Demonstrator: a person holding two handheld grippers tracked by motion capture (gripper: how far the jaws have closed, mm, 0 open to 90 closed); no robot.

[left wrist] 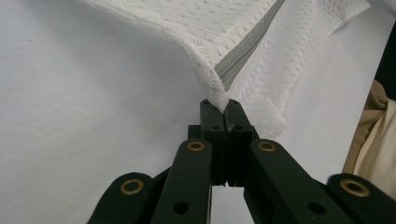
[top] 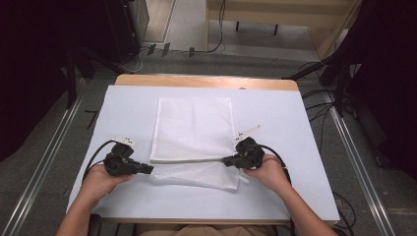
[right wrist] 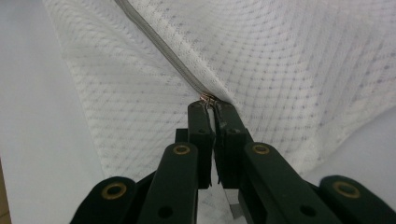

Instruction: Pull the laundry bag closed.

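Note:
A white mesh zip bag (top: 193,129) lies flat in the middle of the white table, its near part folded along the grey zipper (top: 187,160). My left gripper (top: 149,169) is shut on the bag's left corner at the zipper's end; the left gripper view shows the jaws (left wrist: 224,108) pinching the mesh (left wrist: 210,28) just below the zipper tape (left wrist: 247,51). My right gripper (top: 226,161) is shut at the zipper's right end. In the right gripper view its tips (right wrist: 211,105) clamp the small metal zipper pull (right wrist: 208,97), with the zipper (right wrist: 163,51) running away up-left across the mesh (right wrist: 299,60).
The white table cover (top: 128,108) has bare room left, right and in front of the bag. A wooden edge (top: 206,81) shows at the far side. Black stands (top: 339,73) and cables sit on the floor beyond. The person's beige clothing (left wrist: 373,140) is close by.

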